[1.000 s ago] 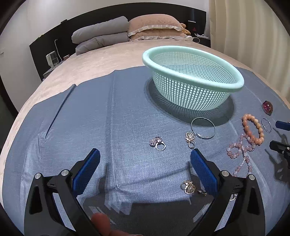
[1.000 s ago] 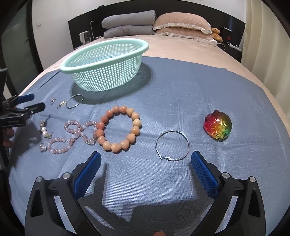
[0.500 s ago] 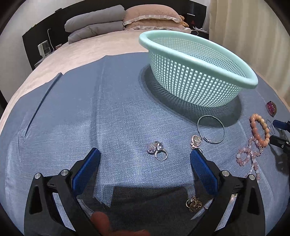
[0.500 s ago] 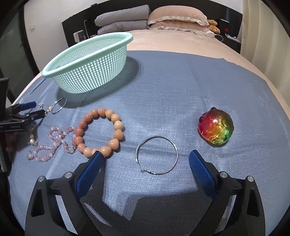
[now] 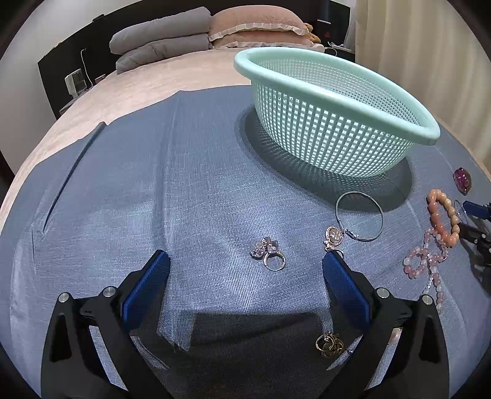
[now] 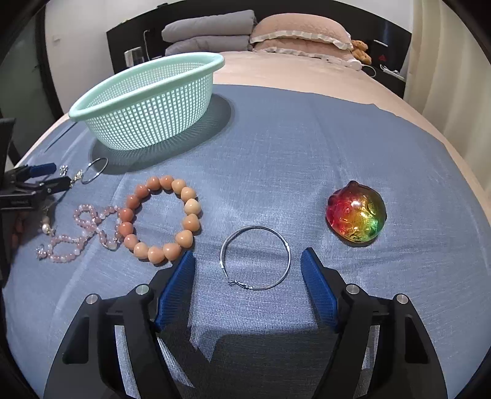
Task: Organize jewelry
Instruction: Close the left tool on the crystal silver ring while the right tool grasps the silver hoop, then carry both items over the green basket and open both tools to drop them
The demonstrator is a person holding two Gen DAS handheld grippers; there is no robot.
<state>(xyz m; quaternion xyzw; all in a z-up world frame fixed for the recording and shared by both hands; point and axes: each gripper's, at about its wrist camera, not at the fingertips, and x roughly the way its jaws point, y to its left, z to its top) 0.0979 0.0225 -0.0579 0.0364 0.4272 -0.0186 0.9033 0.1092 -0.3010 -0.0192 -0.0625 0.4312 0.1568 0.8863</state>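
Note:
My left gripper (image 5: 245, 261) is open and empty above the blue cloth, with a crystal ring (image 5: 269, 253) just ahead between its fingers. A pendant (image 5: 333, 237) and a silver hoop (image 5: 359, 215) lie to its right; a gold charm (image 5: 329, 344) lies under it. My right gripper (image 6: 248, 261) is open around a silver hoop earring (image 6: 255, 257), which lies flat on the cloth. An orange bead bracelet (image 6: 162, 218) and a pink bead strand (image 6: 80, 234) lie to its left, a rainbow stone (image 6: 356, 213) to its right. The mint basket (image 5: 334, 122) stands behind.
The jewelry lies on a blue cloth (image 6: 291, 138) spread over a beige bed. Grey and pink pillows (image 6: 245, 27) sit at the headboard. A curtain (image 5: 429, 61) hangs at the right. The left gripper also shows at the left edge of the right wrist view (image 6: 36, 181).
Both grippers have moved forward and lower. The crystal ring now sits just ahead of the left fingers. The silver hoop earring now lies between the right fingers.

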